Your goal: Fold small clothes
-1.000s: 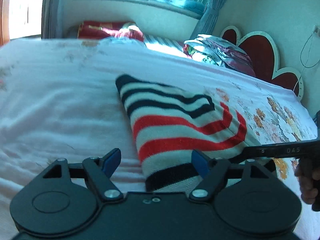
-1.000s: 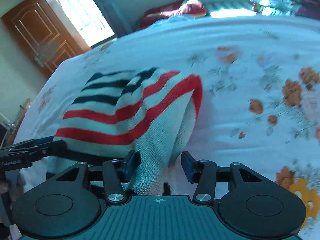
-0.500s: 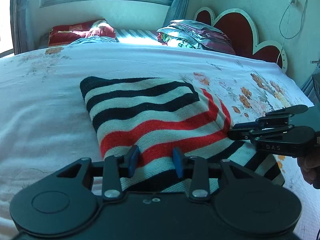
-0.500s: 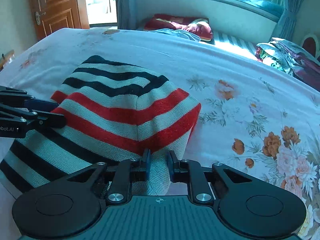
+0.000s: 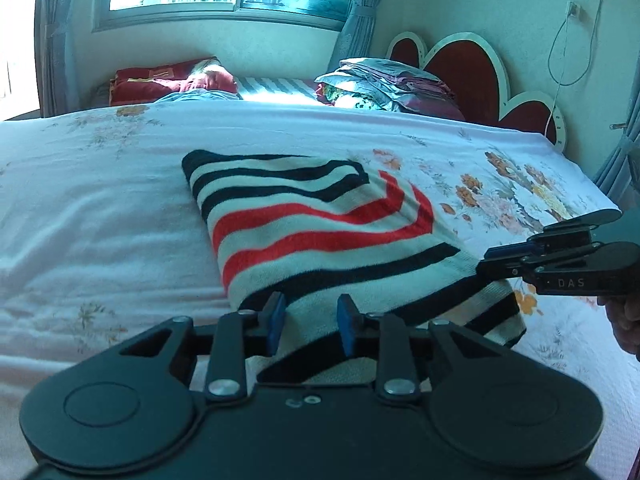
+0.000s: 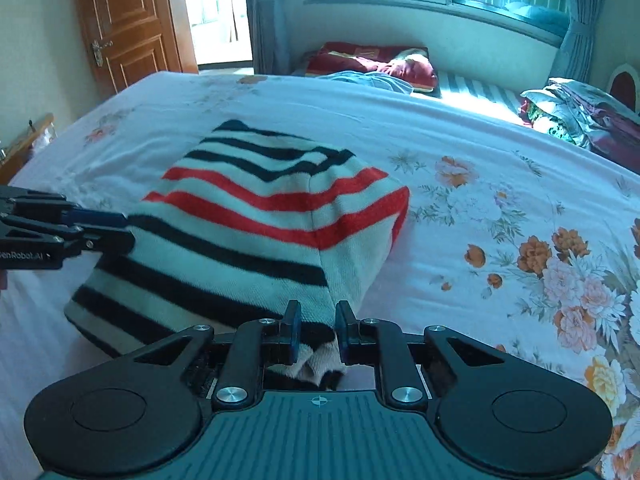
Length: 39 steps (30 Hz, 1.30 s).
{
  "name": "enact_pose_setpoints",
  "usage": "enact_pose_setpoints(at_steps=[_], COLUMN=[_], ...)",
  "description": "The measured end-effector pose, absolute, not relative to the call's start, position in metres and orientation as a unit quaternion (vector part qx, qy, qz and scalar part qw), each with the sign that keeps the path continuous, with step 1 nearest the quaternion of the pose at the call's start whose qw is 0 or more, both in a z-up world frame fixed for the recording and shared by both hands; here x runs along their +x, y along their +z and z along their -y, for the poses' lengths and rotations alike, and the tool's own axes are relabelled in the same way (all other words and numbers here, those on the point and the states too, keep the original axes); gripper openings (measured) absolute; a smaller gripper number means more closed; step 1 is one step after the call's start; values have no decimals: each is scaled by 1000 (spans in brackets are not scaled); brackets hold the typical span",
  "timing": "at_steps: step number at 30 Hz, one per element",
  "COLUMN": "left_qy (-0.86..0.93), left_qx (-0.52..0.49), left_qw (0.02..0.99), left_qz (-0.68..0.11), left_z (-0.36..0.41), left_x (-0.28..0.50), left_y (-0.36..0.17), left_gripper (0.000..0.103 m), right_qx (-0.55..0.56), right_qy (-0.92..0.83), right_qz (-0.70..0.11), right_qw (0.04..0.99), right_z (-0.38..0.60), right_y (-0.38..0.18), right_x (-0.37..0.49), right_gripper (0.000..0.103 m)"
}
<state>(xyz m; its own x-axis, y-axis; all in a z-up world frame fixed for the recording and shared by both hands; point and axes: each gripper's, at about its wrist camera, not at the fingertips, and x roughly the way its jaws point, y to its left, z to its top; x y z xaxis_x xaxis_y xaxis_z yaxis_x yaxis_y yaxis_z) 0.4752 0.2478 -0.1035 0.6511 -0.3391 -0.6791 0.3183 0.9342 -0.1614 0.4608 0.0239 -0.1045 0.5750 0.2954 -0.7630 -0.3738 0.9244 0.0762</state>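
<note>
Floral bed (image 5: 100, 240), striped sweater (image 5: 320, 232) mid-fold.
Left gripper (image 5: 311, 322) and right gripper (image 6: 317, 330) both pinch its near hem; lifting evenly should keep edges aligned.

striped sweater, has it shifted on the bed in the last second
Yes. The striped sweater, pinched by both closing grippers, is now spread wider; its left edge has moved left, toward the wooden door.

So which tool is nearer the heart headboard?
Right. Both tools have just been closing on the striped sweater: the right tool on the heart headboard's side, the left tool on the far side.
</note>
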Motion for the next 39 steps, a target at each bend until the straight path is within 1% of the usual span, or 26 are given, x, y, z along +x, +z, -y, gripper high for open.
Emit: enact_pose_setpoints(at_steps=[3,12,15,24,28,29,30,31,32,33,34,36,39], left_qy=[-159,-134,-128,-111,-102,-95,-80,-61,-49,-44,-37,-26,-1], left_qx=[-24,20,24,28,40,42,42,40,41,44,47,47,38], left_qw=[912,918,920,925,926,926,926,927,931,935,937,937,937], left_qz=[-376,-372,-369,-363,-363,-362,-367,-368,-359,-349,-345,-346,-346], left_z=[-247,-232,-231,-225,-221,-220,-219,-219,-220,-219,-218,-216,-210], left_x=[470,467,465,460,459,458,456,450,440,427,412,385,342], left_y=[-105,-112,-114,-114,-114,-112,-110,-108,-105,-101,-98,-96,-92], left_gripper=[28,29,29,30,32,36,59,80,80,81,83,85,87], right_qx=[-34,-53,-35,-45,-55,-55,-47,-37,-24,-9,2,-3,2], right_qy=[179,179,178,172,176,177,168,152,130,118,118,113,112], right_qz=[-423,-424,-423,-417,-415,-416,-416,-415,-409,-395,-385,-395,-389], right_qw=[888,886,888,891,891,891,893,896,903,911,915,912,914], right_z=[-20,-25,-22,-25,-26,-26,-23,-18,-11,-3,5,17,33], right_y=[-112,-124,-131,-130,-130,-130,-127,-123,-118,-112,-108,-103,-97], right_x=[458,465,464,461,461,461,460,457,451,439,427,403,358], right_gripper=[17,18,19,19,19,23,42,57,93,103,103,103,103])
